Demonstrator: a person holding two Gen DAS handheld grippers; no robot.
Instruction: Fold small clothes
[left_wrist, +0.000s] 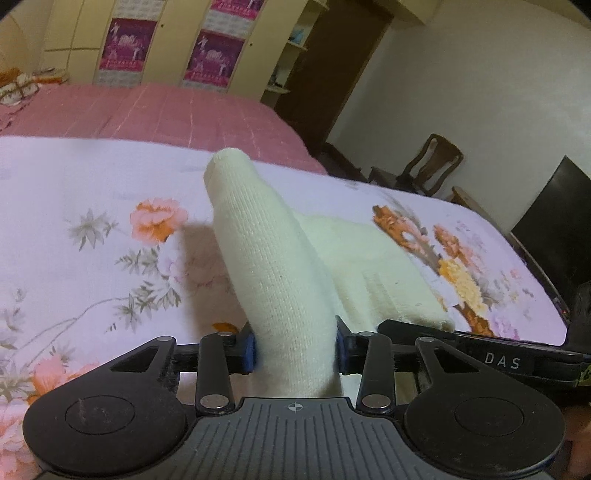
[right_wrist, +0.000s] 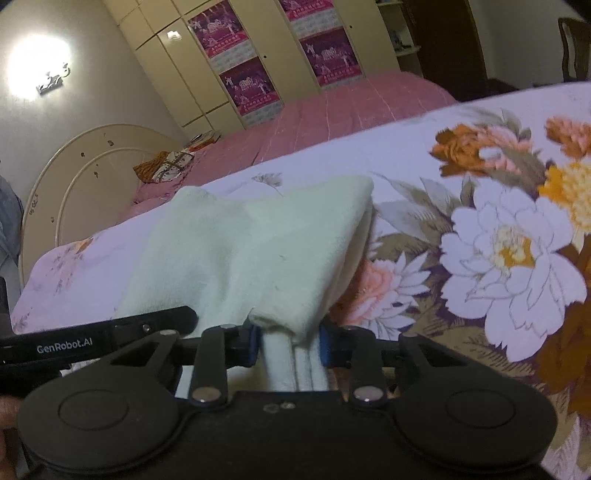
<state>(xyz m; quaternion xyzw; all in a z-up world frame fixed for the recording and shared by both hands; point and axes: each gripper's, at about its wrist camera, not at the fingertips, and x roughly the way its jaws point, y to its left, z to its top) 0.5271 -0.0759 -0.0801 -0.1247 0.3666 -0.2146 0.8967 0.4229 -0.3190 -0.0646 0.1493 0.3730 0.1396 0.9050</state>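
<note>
Gripping opposite ends of one cream knit sock (left_wrist: 280, 266), the two grippers hold it above the bed so a fold can be laid. The left gripper (left_wrist: 294, 350) has its jaws closed on a rounded end, which stands up past the blue pads like a stiff finger; the rest of the sock trails down to the right onto the sheet (left_wrist: 92, 192). The right gripper (right_wrist: 290, 345) has its jaws closed on several bunched layers of the same sock (right_wrist: 258, 251), and a doubled flap drapes forward over them. Holding both ends at once likely keeps the soft knit taut and lined up, since it would slump if either let go. The grippers sit close together: each one's black finger shows at the edge of the other's view.

The sheet is pale lilac with large peonies in pink, orange and white, spread flat over the near part of the bed. Beyond it lies a pink quilt (left_wrist: 166, 110). Cream wardrobes (right_wrist: 192, 66) with magenta posters stand behind, a wooden chair (left_wrist: 432, 166) and a dark screen (left_wrist: 554, 214) to the right, and a wall lamp (right_wrist: 40, 59) glares over a round headboard (right_wrist: 74, 184).
</note>
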